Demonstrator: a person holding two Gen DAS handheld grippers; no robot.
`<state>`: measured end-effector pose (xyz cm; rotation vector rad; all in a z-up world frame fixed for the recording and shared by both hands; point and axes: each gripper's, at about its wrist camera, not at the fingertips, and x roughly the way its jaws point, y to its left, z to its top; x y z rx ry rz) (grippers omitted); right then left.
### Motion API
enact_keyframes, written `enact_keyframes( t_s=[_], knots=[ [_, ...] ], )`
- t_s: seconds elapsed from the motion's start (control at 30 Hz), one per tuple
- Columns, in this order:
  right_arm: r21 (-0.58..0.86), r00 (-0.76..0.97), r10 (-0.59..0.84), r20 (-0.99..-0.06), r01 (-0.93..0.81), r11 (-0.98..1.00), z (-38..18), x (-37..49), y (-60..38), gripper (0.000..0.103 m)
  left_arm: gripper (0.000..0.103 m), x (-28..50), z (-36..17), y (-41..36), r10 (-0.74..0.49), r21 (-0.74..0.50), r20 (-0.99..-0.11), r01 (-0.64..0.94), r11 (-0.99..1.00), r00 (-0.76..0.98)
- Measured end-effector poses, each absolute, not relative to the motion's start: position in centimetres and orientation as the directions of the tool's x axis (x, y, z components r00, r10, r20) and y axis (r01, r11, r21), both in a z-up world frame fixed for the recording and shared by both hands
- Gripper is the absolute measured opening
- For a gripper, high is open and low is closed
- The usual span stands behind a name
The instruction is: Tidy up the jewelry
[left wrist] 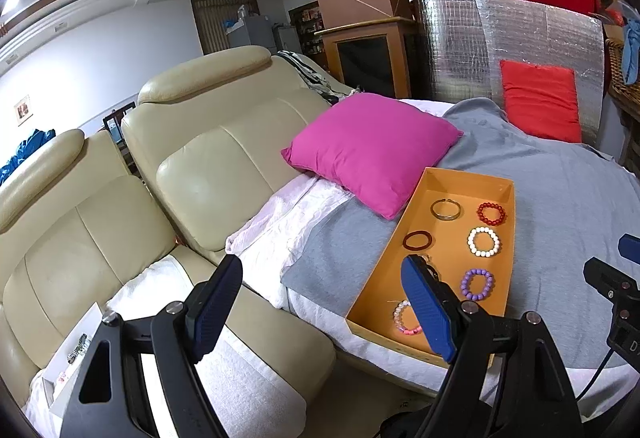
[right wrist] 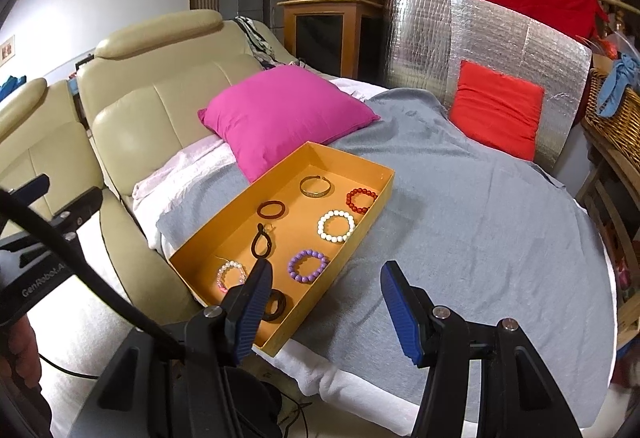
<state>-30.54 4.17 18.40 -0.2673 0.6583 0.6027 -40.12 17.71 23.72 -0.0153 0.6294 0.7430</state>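
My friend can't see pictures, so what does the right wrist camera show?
An orange tray on a grey blanket holds bracelets: red, white, purple. The open, empty right gripper hovers in front. A pink pillow lies behind.

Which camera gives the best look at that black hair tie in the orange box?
The right wrist view: the black hair tie lies in plain sight in the orange box. In the left wrist view, a blue finger hides nearly all of it.
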Motion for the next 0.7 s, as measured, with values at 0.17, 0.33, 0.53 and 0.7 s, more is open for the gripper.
enact_keyframes(
  t_s=[0.17, 0.33, 0.53, 0.7],
  knots=[
    [-0.064, 0.63, 0.432, -0.645, -0.608, 0.792, 18.3, -30.6, 5.0, 0.061, 0.082, -40.3, 23.4, 18.7, 0.627, 0.193, -0.544, -0.644, 0.74, 0.557],
    [-0.08, 0.629, 0.428, -0.649, -0.616, 0.784, 18.3, -30.7, 5.8, 0.061, 0.082, -40.6, 23.1, 19.5, 0.628, 0.181, -0.55, -0.656, 0.733, 0.551],
    [-0.101, 0.627, 0.427, -0.652, -0.629, 0.77, 18.0, -30.9, 7.0, 0.061, 0.082, -41.0, 22.7, 20.5, 0.63, 0.168, -0.558, -0.67, 0.723, 0.54],
    [-0.116, 0.624, 0.427, -0.654, -0.641, 0.758, 17.9, -31.0, 8.0, 0.061, 0.082, -41.2, 22.5, 21.4, 0.63, 0.161, -0.564, -0.677, 0.718, 0.534]
  ],
)
